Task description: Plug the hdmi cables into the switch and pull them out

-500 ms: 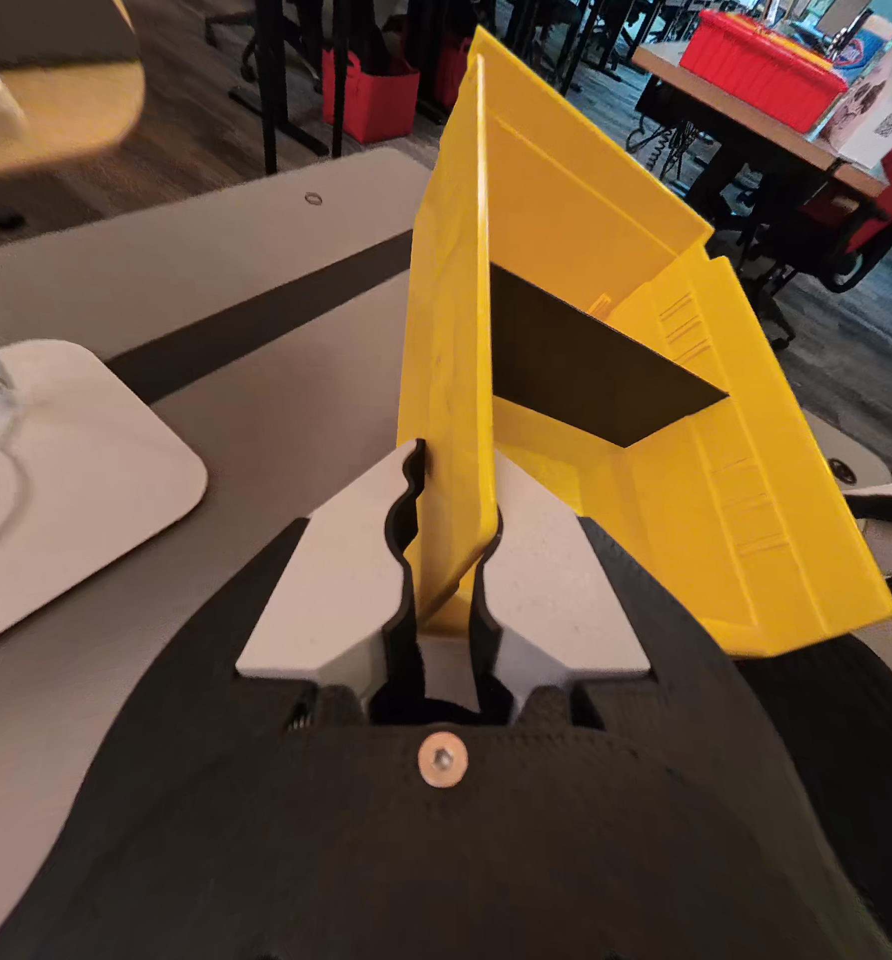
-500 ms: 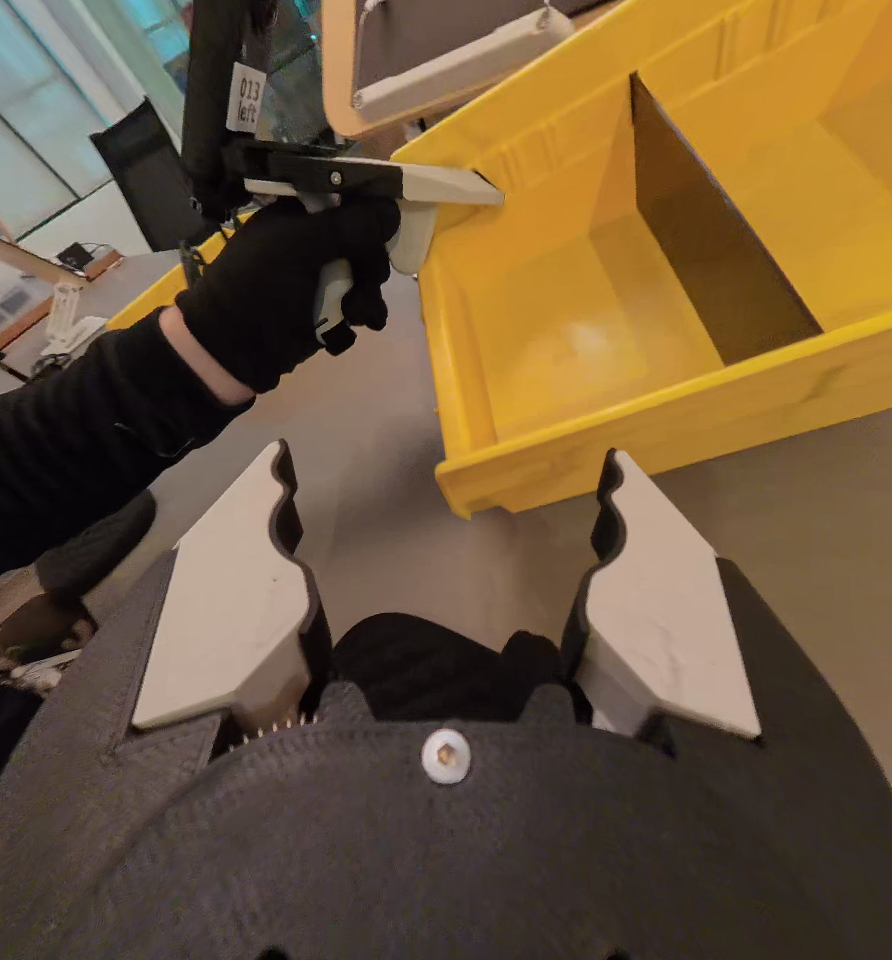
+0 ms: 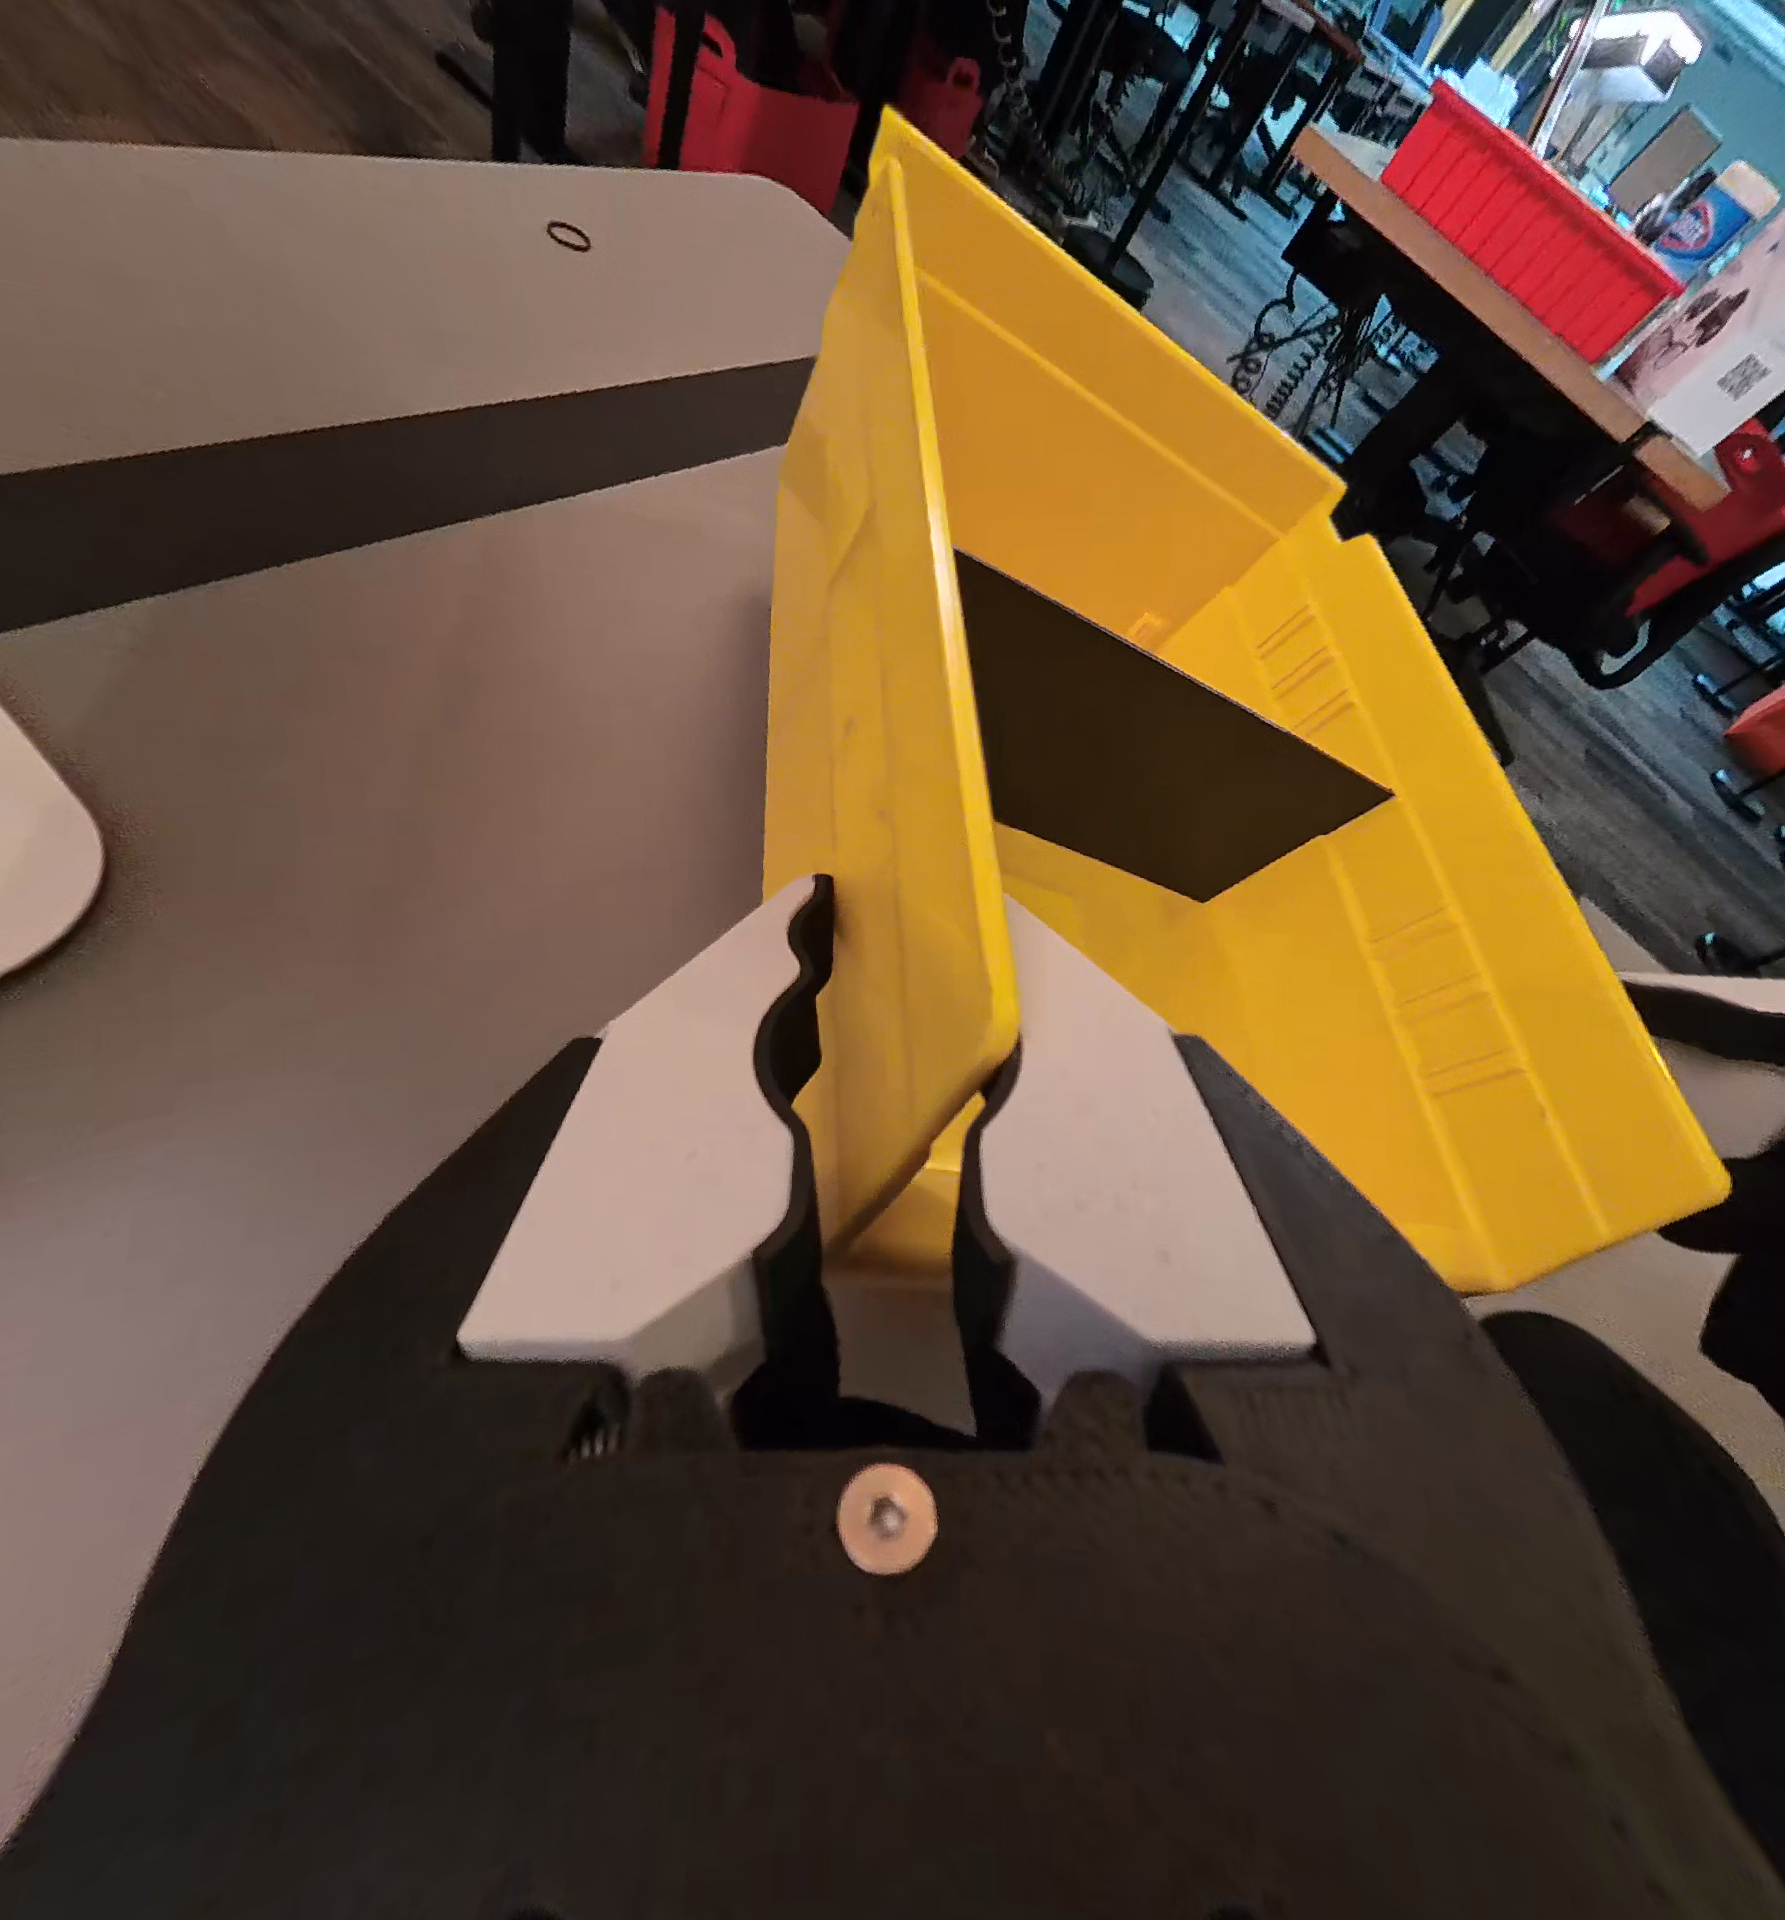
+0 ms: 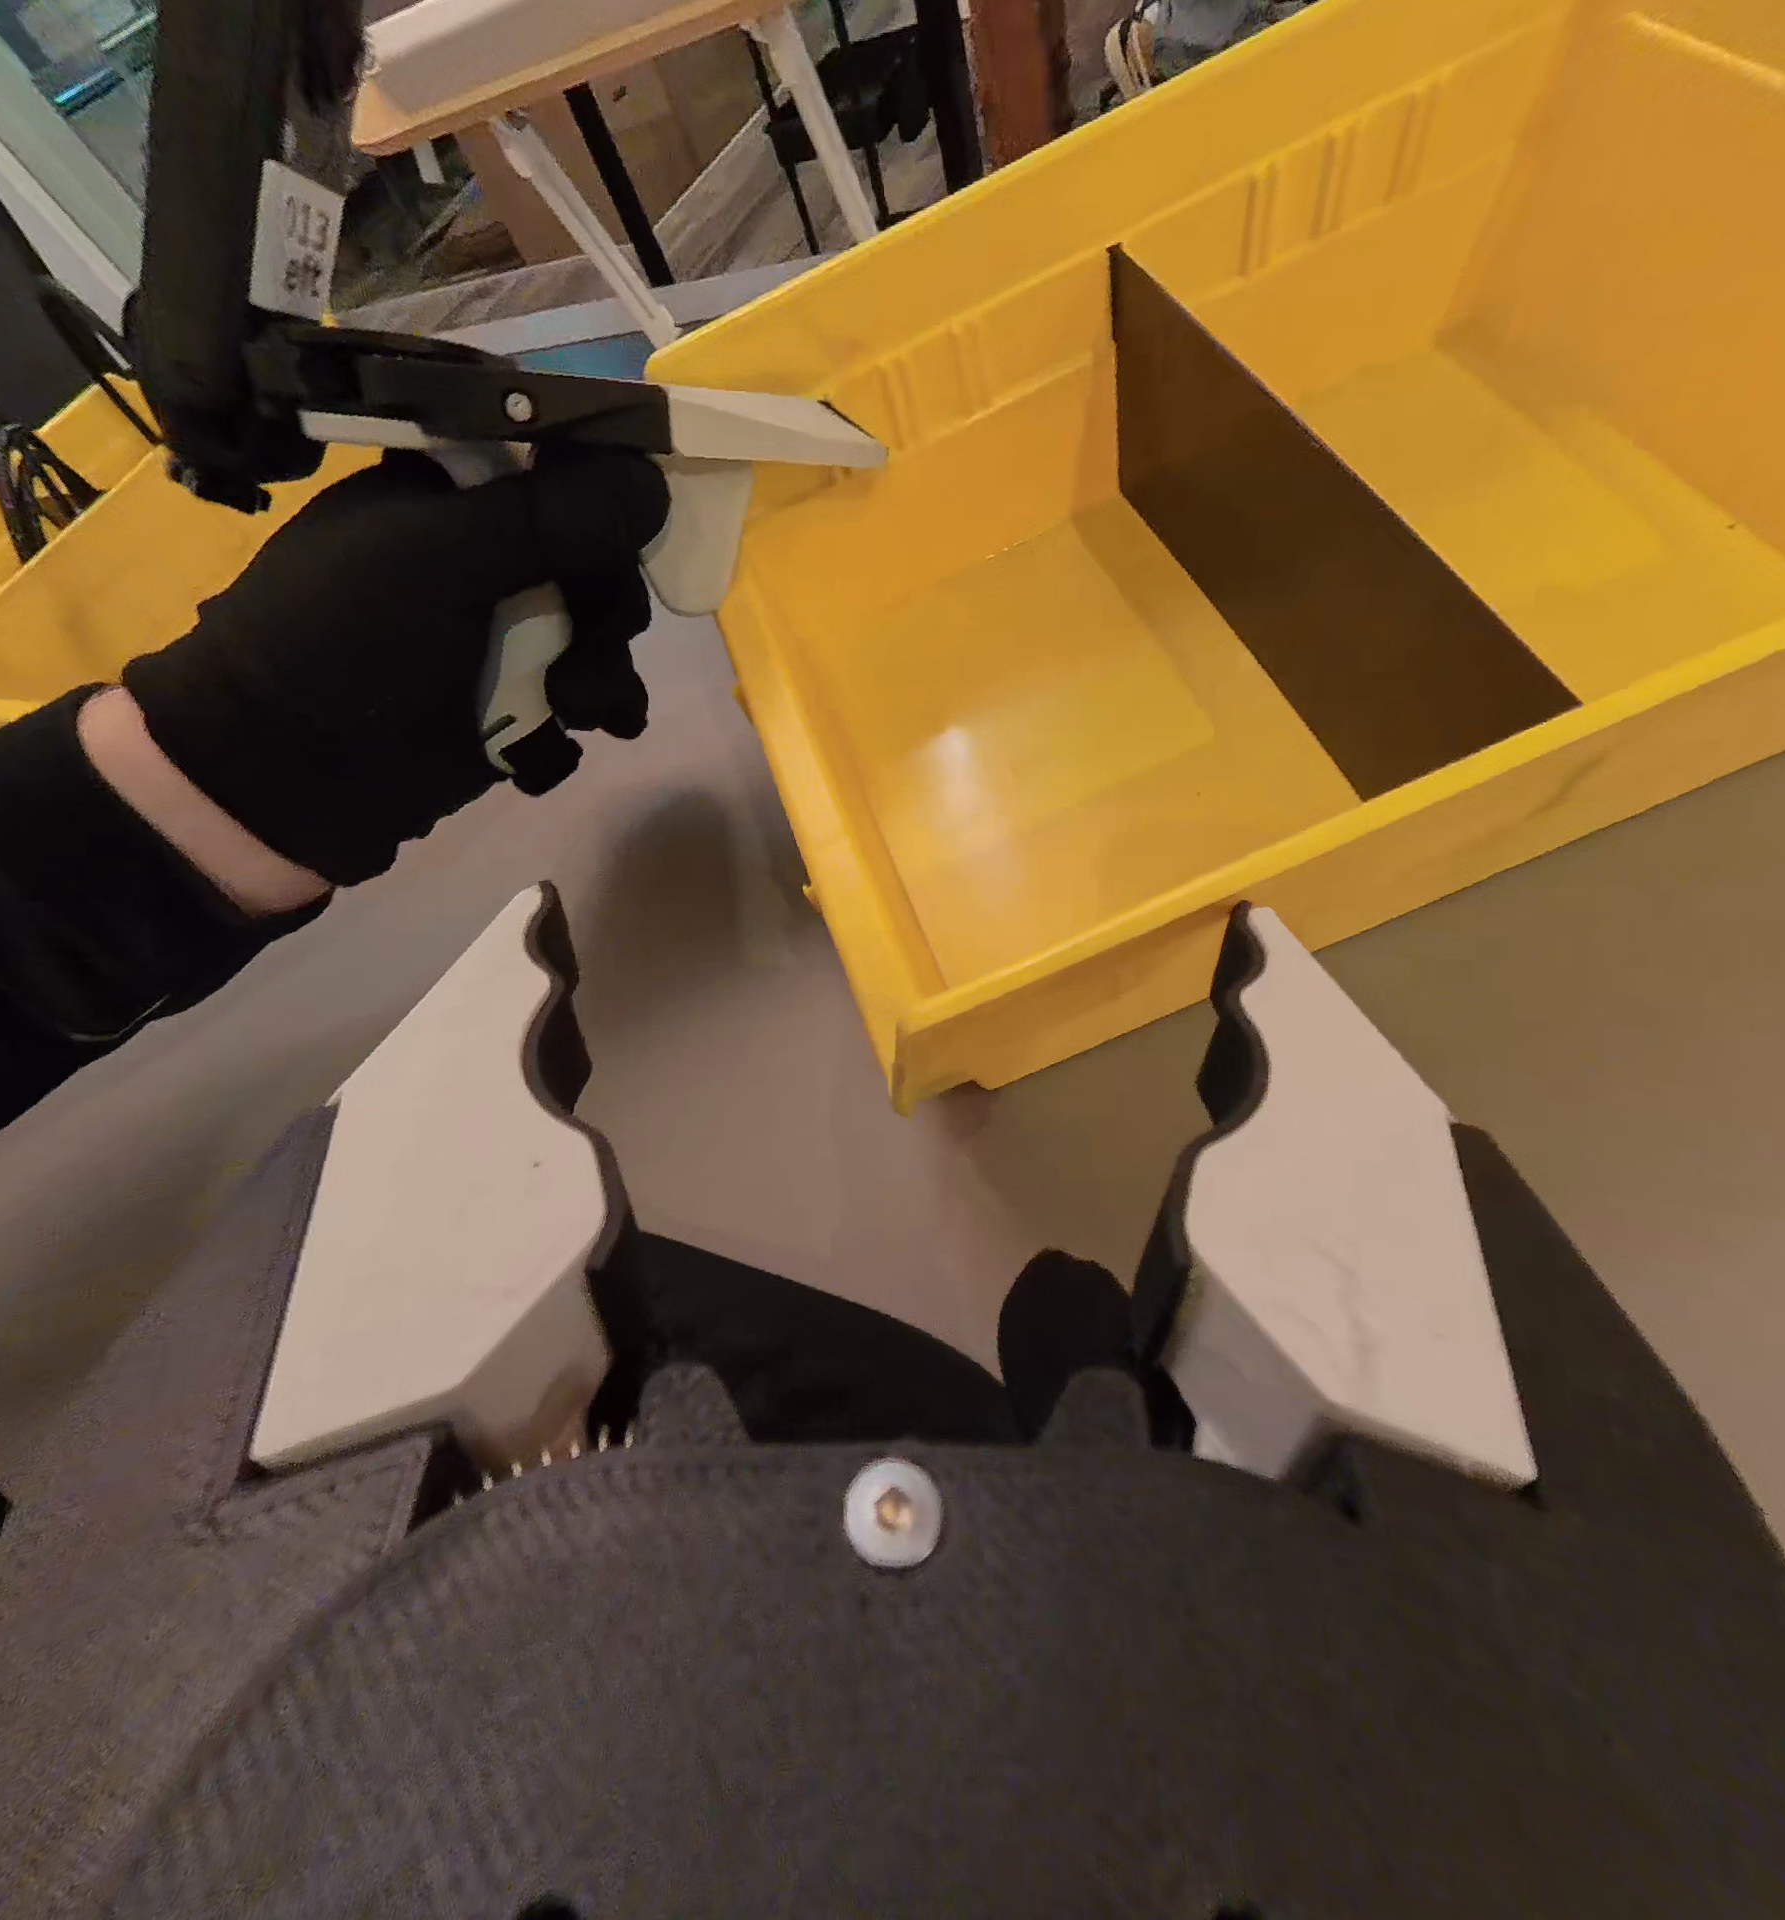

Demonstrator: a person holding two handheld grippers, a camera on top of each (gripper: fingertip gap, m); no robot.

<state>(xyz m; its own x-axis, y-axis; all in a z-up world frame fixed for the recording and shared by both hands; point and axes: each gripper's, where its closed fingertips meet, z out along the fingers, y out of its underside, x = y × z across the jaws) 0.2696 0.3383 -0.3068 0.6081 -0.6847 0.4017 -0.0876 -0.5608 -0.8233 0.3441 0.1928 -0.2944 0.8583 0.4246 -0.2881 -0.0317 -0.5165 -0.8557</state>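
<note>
Right gripper (image 4: 893, 1013) low over grey table (image 4: 1594, 1091), fingers wide, nothing between them, nearer the yellow bin (image 4: 1023, 665) than half a second ago. Left gripper (image 3: 914, 1049) clamped on bin's near-left wall corner, fingers narrow; same grip as before, bin swung slightly, near end seemingly raised. Black divider (image 3: 1127, 748) splits bin; both compartments bare. No hdmi cables or switch visible in either view, so plugging not started; likely just shifting the bin. White tag on left gripper's black mount (image 4: 296, 244) carries print, not transcribed. Red crate (image 3: 1522, 239) on far desk, paper with printed square code beside it.
</note>
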